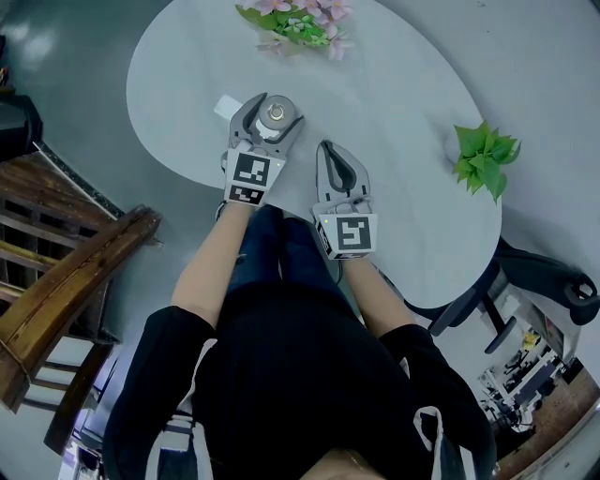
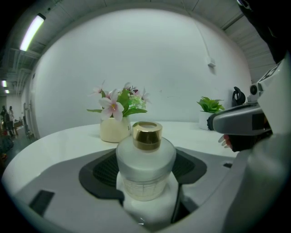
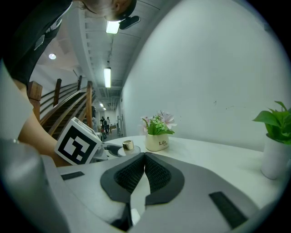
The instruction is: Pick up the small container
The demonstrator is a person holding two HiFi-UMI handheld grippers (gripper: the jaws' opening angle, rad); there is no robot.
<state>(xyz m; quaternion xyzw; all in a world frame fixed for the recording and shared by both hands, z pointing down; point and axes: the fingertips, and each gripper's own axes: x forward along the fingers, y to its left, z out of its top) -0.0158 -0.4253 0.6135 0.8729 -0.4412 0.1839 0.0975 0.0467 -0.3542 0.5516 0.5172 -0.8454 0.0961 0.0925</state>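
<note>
- Left gripper [image 1: 276, 104] is clamped on the small container [image 2: 145, 166], a frosted bottle with a gold cap, pads snug on both its sides.
- The bottle's upright, near the front edge of the white round surface [image 1: 403, 94]; can't tell if it's lifted off.
- Right gripper [image 3: 144, 157] is just beside it, jaws pressed together, nothing in them.
- Flower pot [image 2: 113, 128] sits further back, green plant [image 1: 486, 157] off to the right.

Looks like an office lounge or lobby. Oval white surface [image 1: 394, 103] carrying a flower pot [image 1: 298, 23] and a green plant [image 1: 486, 157]. Wooden staircase [image 1: 56, 281] left of the surface, swivel chair [image 1: 544, 269] right of it, strip-lit corridor [image 3: 107, 109] beyond.
</note>
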